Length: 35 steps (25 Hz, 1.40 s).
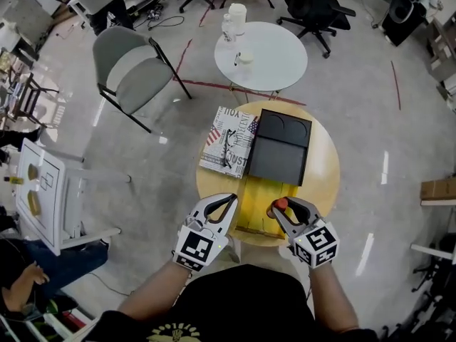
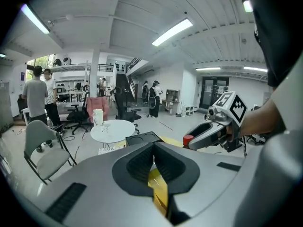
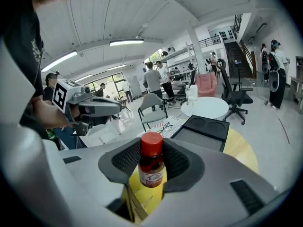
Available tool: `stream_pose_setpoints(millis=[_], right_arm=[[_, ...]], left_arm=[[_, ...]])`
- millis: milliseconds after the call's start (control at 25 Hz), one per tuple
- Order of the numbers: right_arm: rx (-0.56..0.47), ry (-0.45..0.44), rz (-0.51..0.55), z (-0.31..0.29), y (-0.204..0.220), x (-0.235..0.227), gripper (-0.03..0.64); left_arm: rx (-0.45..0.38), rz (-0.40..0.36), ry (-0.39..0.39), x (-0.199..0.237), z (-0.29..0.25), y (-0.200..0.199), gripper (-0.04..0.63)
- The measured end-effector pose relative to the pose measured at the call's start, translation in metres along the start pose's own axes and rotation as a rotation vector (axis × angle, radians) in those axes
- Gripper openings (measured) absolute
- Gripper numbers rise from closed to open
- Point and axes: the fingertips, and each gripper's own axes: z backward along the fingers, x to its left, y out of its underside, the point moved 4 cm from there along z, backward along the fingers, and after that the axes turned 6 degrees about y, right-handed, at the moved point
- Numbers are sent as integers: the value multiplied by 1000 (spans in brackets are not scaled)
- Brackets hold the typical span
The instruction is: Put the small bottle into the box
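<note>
Large open office-cum-lab hall: swivel chairs [image 1: 313, 9], round white table [image 1: 274, 66], ceiling strip lights [image 2: 173, 31], mezzanine staircase [image 3: 240, 34], standing people [image 2: 35, 96].

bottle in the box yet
No, the bottle stands upright, clamped in the right gripper, with the black box open farther along the table.

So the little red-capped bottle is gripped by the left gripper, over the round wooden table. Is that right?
Not quite. The red-capped bottle is gripped by the right gripper, not the left; the right gripper view shows it upright between those jaws. The left gripper holds nothing, its jaws together. The bottle is over the round wooden table, as you said.
</note>
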Motion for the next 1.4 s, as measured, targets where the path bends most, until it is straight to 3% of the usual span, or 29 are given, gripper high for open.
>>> stream_pose_setpoints(millis=[720,1400], right_arm=[[155,8,9,-51,63,-24,153],[299,42,120,-74,100,-23,144]], left_arm=[[32,10,-37,14,-12,11,18],[42,8,-76,23,14,9,18]])
